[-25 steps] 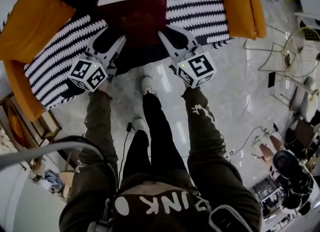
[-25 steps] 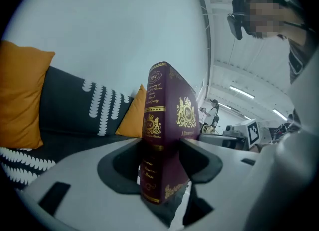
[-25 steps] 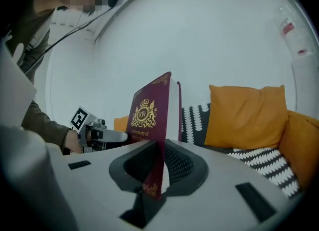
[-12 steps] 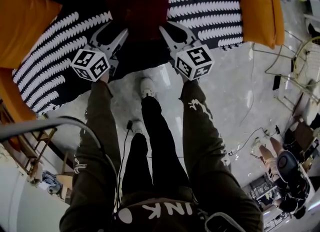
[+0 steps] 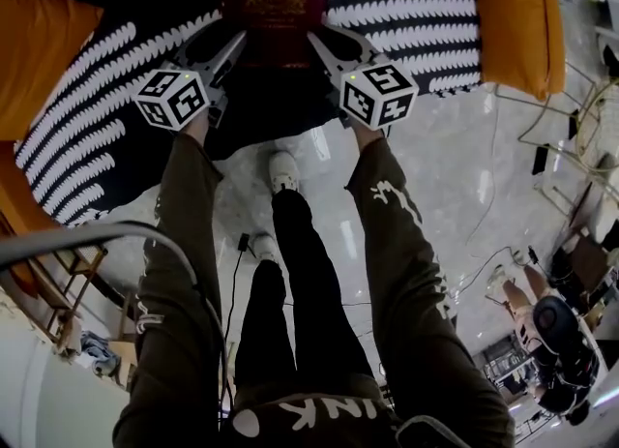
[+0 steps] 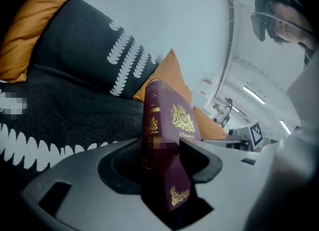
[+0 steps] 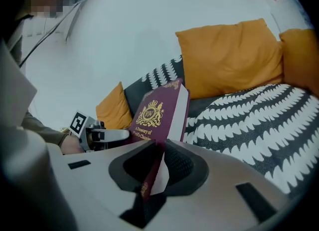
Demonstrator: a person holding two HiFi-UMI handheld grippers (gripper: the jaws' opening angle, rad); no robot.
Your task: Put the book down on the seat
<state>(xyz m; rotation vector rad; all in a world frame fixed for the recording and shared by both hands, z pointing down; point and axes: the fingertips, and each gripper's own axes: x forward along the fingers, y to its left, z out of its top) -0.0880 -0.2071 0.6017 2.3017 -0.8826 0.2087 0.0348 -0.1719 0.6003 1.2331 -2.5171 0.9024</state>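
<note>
You are standing on a pale, glossy floor [image 5: 455, 175] with cables trailing across it, facing a sofa whose seat [image 5: 406, 11] is covered in black cloth with rows of white leaf shapes. An orange cushion [image 5: 517, 11] sits at the seat's right end and another orange cushion [image 5: 39, 59] at its left, and the right gripper view shows more orange cushions along the back under a plain pale wall. White letters reading "INK" show on the front of your dark top. The book [image 5: 276, 1] is a maroon hardback held up over the dark middle of the seat, between your two tools. From these views I cannot tell whether its far end touches the cloth. Its front cover faces up toward you and its long axis runs away from you toward the sofa back. The spine is on your left and the white page edges are on your right. The cover carries a gold crest with "RW" in it and the words "A Treasury of" below, with small gold ornaments at the corner and on the spine. Your left tool [image 5: 221, 49] is clenched on the book's near spine corner, and your right tool [image 5: 334, 44] is clenched on the near corner of the page side.
</note>
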